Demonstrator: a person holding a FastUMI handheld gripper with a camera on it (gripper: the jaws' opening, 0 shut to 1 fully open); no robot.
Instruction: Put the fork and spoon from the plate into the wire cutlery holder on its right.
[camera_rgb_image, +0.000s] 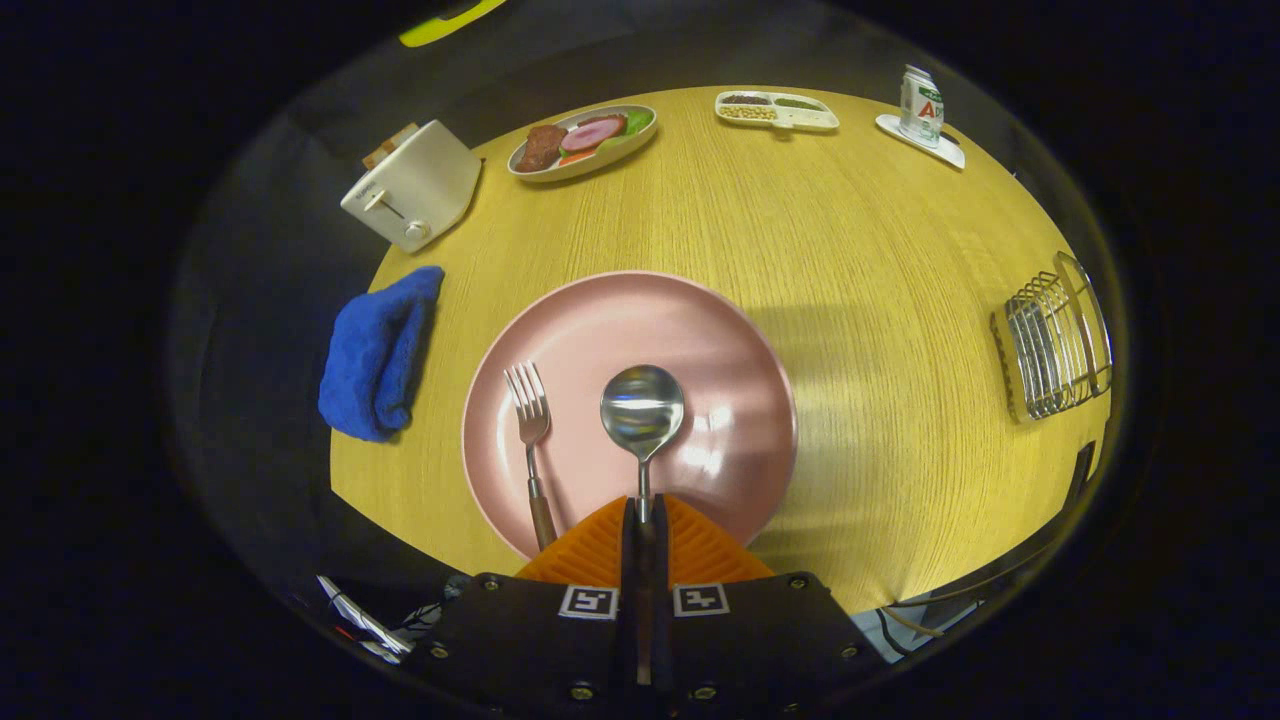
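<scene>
The spoon (642, 410) has its bowl over the pink plate (740, 330) and its handle clamped between the closed fingers of the gripper (645, 520). The fork (530, 420) lies beside it on the plate. The wire cutlery holder (1055, 350), well right on the desk (850, 230), appears empty; both transfers remain.

Fisheye cam on tool (645, 520), facing fwd, close above plate (740, 340)

Pink plate (700, 340), silver spoon (642, 408), blue cloth (378, 355), orange ribbed tool (644, 520), yellow wood-grain table (880, 300)
</scene>
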